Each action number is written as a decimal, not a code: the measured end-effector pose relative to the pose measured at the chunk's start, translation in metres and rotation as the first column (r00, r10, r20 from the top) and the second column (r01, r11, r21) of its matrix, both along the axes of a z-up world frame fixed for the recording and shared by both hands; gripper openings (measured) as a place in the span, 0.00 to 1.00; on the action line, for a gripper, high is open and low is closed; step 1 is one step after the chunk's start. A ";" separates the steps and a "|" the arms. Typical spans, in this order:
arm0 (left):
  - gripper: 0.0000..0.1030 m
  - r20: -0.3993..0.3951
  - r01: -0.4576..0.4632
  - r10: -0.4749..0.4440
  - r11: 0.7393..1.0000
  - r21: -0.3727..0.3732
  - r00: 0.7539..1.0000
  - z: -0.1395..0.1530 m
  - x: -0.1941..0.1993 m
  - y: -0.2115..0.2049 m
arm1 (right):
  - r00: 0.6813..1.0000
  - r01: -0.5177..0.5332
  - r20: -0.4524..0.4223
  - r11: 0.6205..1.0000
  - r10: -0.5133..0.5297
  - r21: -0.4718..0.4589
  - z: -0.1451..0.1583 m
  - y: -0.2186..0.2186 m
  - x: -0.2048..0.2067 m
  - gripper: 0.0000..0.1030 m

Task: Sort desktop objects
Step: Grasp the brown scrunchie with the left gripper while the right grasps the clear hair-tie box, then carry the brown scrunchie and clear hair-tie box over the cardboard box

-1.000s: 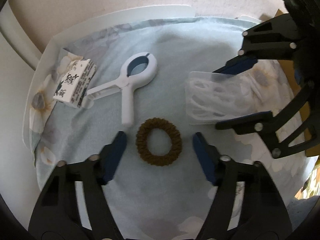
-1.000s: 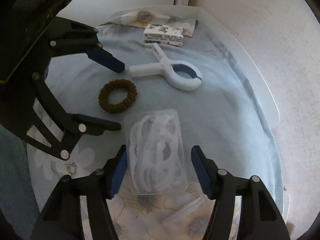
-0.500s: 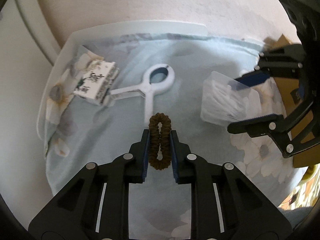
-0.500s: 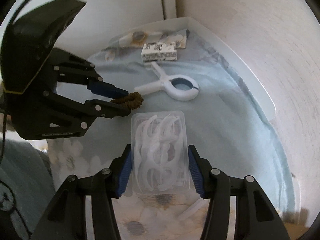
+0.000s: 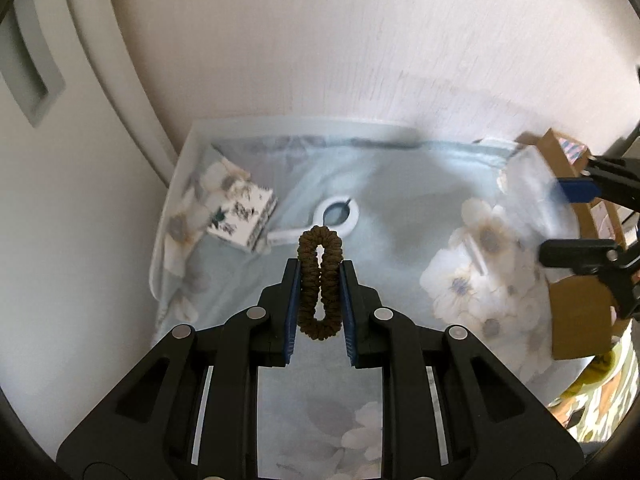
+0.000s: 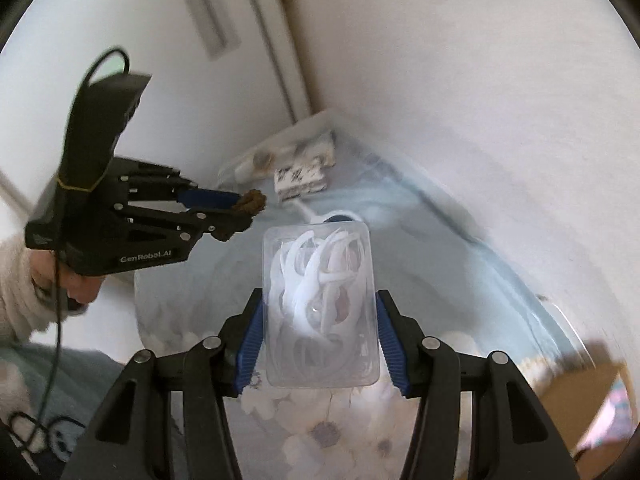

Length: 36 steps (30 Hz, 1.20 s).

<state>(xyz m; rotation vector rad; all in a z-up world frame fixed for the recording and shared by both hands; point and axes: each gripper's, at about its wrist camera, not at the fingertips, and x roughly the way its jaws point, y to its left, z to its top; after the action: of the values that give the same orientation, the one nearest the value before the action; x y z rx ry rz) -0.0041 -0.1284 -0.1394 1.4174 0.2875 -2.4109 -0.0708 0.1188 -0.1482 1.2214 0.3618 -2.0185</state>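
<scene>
Your left claw [image 5: 320, 300] is clamped on the brown hair tie [image 5: 319, 282], squeezed into a narrow loop and held off the flowered cloth [image 5: 400, 184] over the worktop. Your right claw [image 6: 319, 336] grips the clear plastic box [image 6: 320, 308] of white picks by its long sides, while the white clip [image 5: 340, 216] and small printed box [image 5: 242, 216] lie on the cloth below

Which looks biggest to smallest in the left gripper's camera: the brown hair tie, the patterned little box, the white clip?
1. Brown hair tie, though it is held nearest the camera, which inflates it.
2. Patterned little box.
3. White clip, partly hidden behind the hair tie, so box versus clip is unsure.
</scene>
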 end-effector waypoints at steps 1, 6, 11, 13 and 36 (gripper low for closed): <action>0.16 0.000 0.008 -0.008 1.000 -0.011 1.000 0.006 -0.004 0.003 | 0.999 0.026 -0.020 1.000 -0.026 -0.005 0.009 0.011 0.005 0.48; 0.16 -0.048 0.077 -0.079 0.996 -0.036 0.996 0.039 -0.018 0.024 | 0.986 0.148 -0.071 0.989 -0.150 -0.027 0.036 0.057 0.025 0.48; 0.16 -0.076 0.203 -0.212 0.973 -0.108 0.974 0.061 -0.041 0.065 | 0.942 0.307 -0.121 0.949 -0.313 -0.072 0.059 0.108 0.054 0.48; 0.16 -0.067 0.249 -0.258 0.961 -0.121 0.964 0.063 -0.052 0.083 | 0.917 0.366 -0.130 0.925 -0.377 -0.101 0.067 0.130 0.071 0.48; 0.16 0.017 0.654 -0.655 0.755 0.051 0.755 0.028 -0.154 0.310 | 0.616 0.776 -0.027 0.612 -0.787 -0.152 0.032 0.268 0.186 0.48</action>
<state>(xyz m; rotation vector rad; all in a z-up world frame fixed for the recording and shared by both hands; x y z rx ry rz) -0.1579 0.1820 -0.1111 1.8063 -0.2238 -2.9227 0.1157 0.3868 -0.1160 1.3384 -0.3533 -2.7954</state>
